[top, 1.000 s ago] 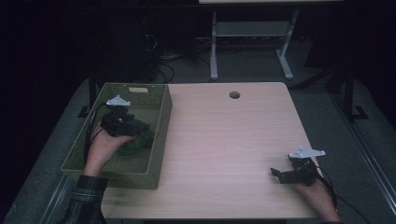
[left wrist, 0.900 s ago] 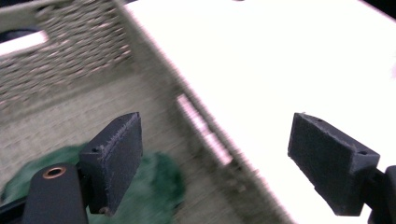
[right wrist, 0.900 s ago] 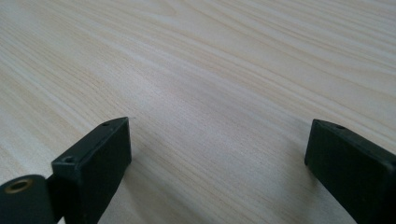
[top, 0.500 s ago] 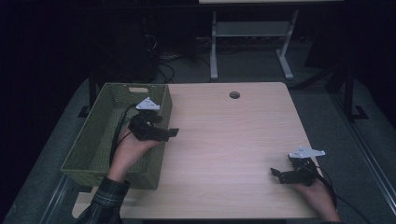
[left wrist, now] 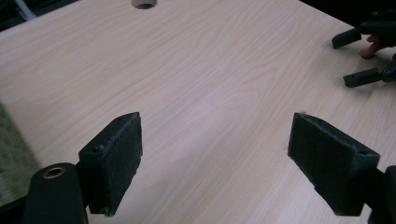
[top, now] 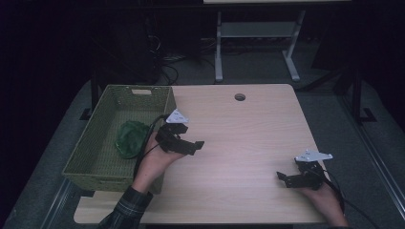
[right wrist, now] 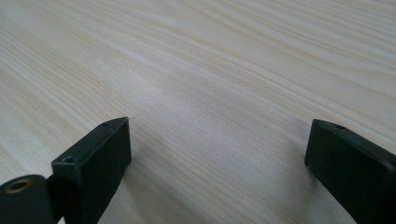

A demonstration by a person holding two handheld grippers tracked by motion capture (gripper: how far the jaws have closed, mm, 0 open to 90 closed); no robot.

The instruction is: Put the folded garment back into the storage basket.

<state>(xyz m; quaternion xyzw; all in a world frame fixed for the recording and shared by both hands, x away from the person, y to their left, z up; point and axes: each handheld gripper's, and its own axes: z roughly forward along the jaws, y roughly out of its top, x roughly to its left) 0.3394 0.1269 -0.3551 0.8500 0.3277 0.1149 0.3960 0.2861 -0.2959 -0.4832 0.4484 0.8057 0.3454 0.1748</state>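
Your left gripper (top: pixel 184 143) sits just past the right wall of the green woven basket (top: pixel 95 148), over the bare wooden table (top: pixel 239 138), with its jaws spread wide and nothing between them. The left gripper view confirms this: the two black pads (left wrist: pixel 114 154) stand well apart, and between them lies plain wood grain. At the upper right of that view you can make out the far tips of your right gripper (left wrist: pixel 369 56).

Your right gripper (top: pixel 291 177) rests low near the table's front right corner, its jaws likewise parted and empty; the right gripper view looks between them onto clean tabletop alone. Your hand (top: pixel 329 200) holds it close to the near edge.

The crumpled green item (top: pixel 130 138), which looks like a soft cloth or bag, though its material cannot be told, lies inside the basket, against the right wall and about halfway along it. It is free of both grippers.

Judged from this layout, the placing step appears done: the green item is in the basket, and your left gripper is clear of the basket and empty. No other loose thing lies on the table; only the round cable hole (top: pixel 239 97) marks its far edge. What is left, as far as can be read, is at most to bring your left gripper to rest as your right already is.
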